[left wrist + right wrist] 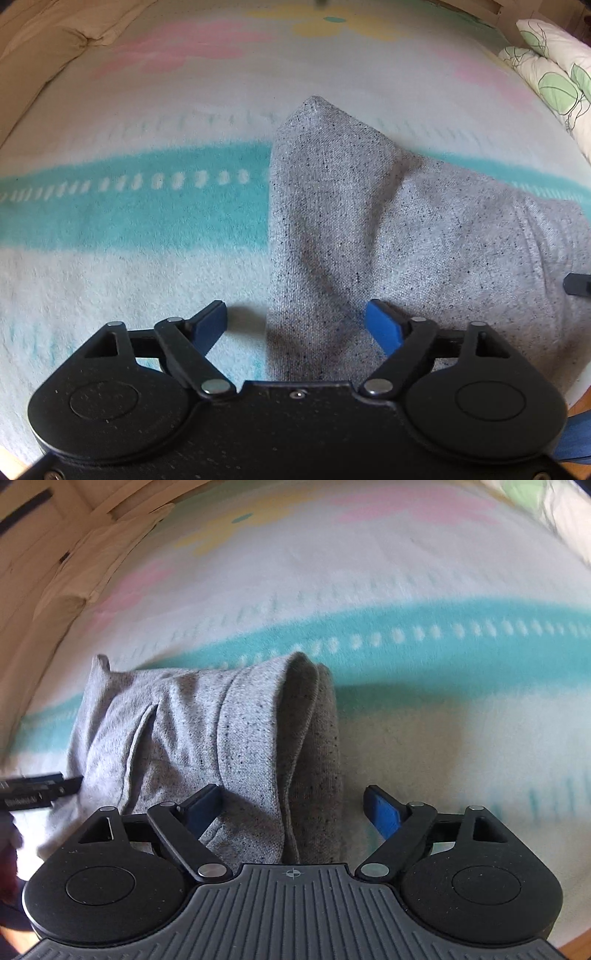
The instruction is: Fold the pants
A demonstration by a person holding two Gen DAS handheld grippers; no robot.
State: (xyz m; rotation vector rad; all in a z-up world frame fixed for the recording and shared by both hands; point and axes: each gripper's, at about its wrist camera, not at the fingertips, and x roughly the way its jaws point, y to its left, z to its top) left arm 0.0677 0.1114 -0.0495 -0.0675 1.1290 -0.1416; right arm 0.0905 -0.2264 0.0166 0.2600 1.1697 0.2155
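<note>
Left wrist view showed the left claw (295, 325) spread apart, gripping nothing, low over the folded grey pants (388, 236), which lay on the bed's pastel blanket (129, 221) near its front edge. The right claw (293, 806) was likewise apart, straddling the bundle's folded end (310, 738). Pillows (550, 70) lay at the far right corner.

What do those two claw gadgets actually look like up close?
Both are matte black plastic. Each has two round discs, silver rivets on hinged link bars and two blue fingertip pads. The left gripper has a flat speckled body. The right gripper has a grey ribbed body with a small crosshair mark.
</note>
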